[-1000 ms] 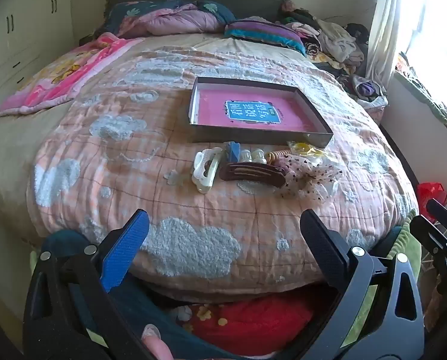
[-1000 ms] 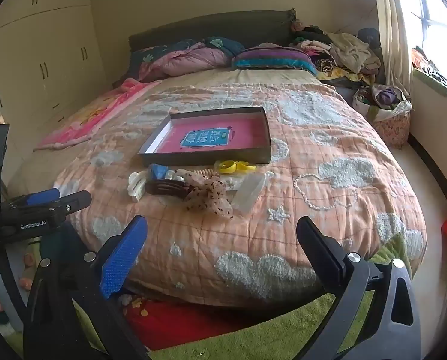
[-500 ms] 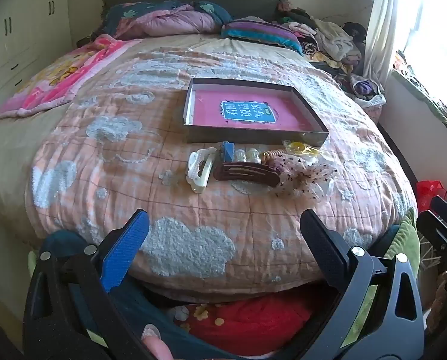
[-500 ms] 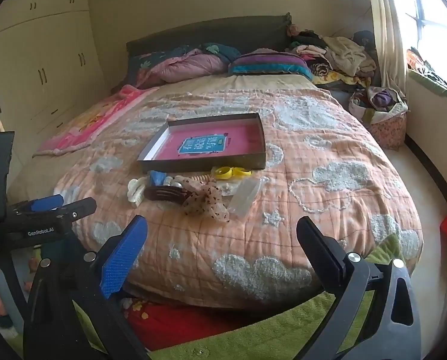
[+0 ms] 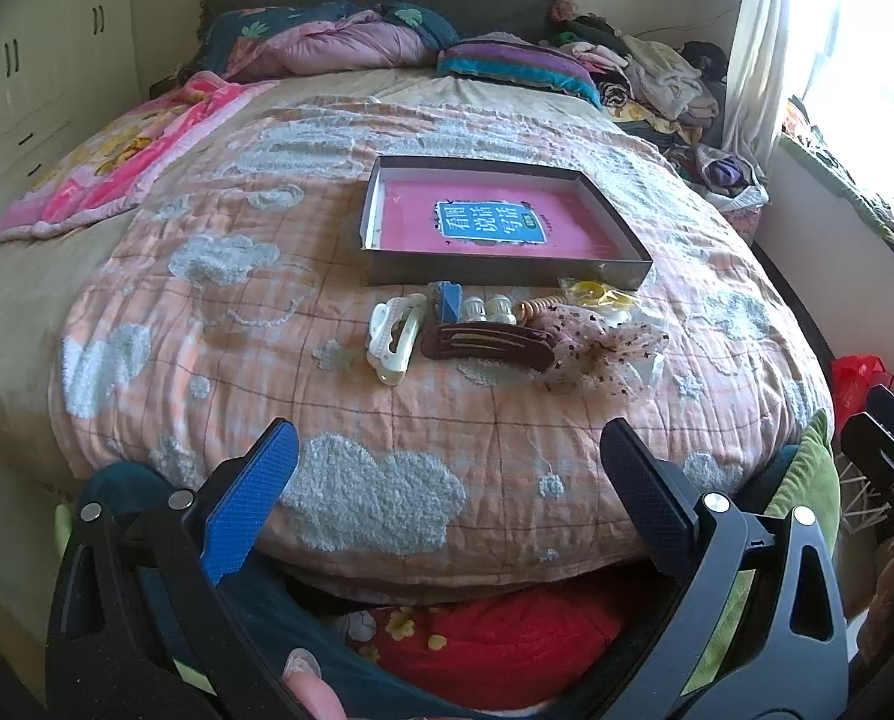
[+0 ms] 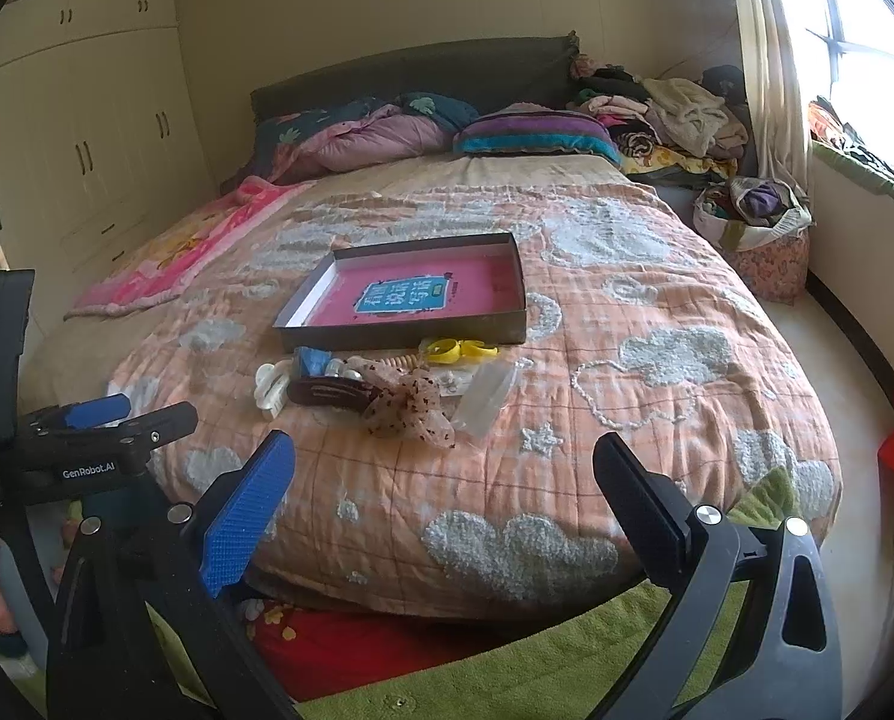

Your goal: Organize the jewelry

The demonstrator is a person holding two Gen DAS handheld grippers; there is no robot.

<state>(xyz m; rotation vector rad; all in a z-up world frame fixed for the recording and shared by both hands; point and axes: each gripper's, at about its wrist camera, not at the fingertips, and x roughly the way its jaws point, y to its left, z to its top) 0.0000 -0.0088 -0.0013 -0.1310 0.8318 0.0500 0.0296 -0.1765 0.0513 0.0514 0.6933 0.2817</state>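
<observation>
Right now both grippers hang at the foot of the bed [image 6: 657, 312], well apart from the box [image 5: 495, 273] that sits in the middle of the peach cloud quilt [image 5: 387, 414]. The left gripper [image 5: 447, 468] has its jaws spread wide and holds nothing. The right gripper [image 6: 444, 477] has its jaws spread wide too, and it is also empty. The box is flat and dark with a pink bottom and a blue label inside. All the little things lie in a bunch just in front of the box, on the side near the grippers. A white claw clip [image 5: 393, 336] is at the left end of the bunch. A long brown hair clip [image 5: 486, 345] lies beside it. A small blue piece [image 5: 445, 300] and a coiled hair tie [image 5: 537, 307] sit right by the box wall. A spotted net bow [image 5: 603, 345] touches the brown clip, and a yellow piece [image 5: 594, 294] lies next to the front of the box. From the right wrist view, a clear plastic bag [image 6: 486, 399] lies beside the bow.
</observation>
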